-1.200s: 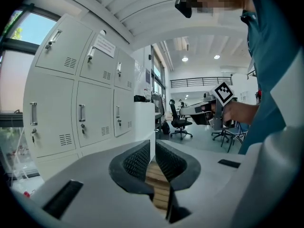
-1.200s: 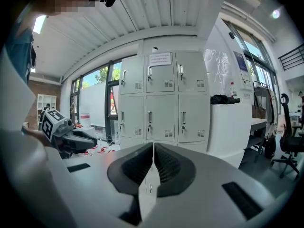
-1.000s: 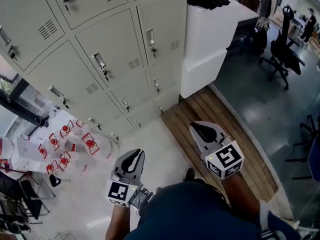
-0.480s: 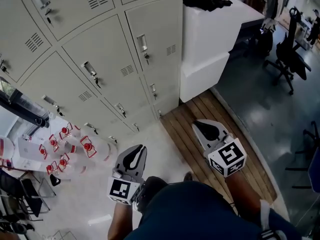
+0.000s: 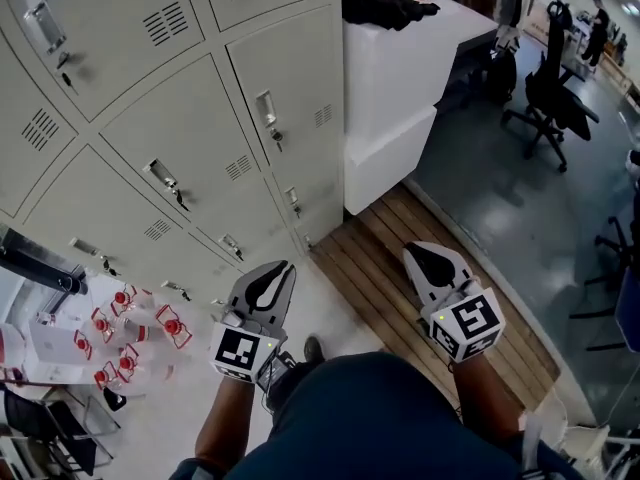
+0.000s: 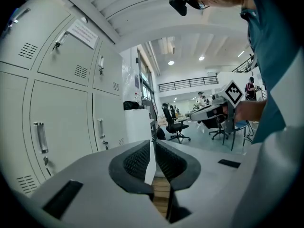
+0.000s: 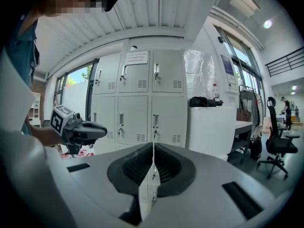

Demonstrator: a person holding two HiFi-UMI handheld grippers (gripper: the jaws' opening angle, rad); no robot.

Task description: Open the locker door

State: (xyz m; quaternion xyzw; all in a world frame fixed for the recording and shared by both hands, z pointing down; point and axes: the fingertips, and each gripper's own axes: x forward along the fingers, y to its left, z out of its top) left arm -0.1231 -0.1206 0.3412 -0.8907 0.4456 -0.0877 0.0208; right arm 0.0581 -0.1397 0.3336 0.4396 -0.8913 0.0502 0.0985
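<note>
The left gripper (image 5: 278, 270) and right gripper (image 5: 418, 255) both have their jaws pressed together on nothing. Straight beyond the right jaws, well apart, stands the locker door (image 7: 167, 115). It is pale grey metal, shut and taller than wide, facing the jaws, with an upright handle (image 7: 155, 121) at its left edge and vent slots (image 7: 176, 138) low right.

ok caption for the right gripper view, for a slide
Right gripper, jaws shut and empty, faces closed lockers; left gripper alongside.
</note>
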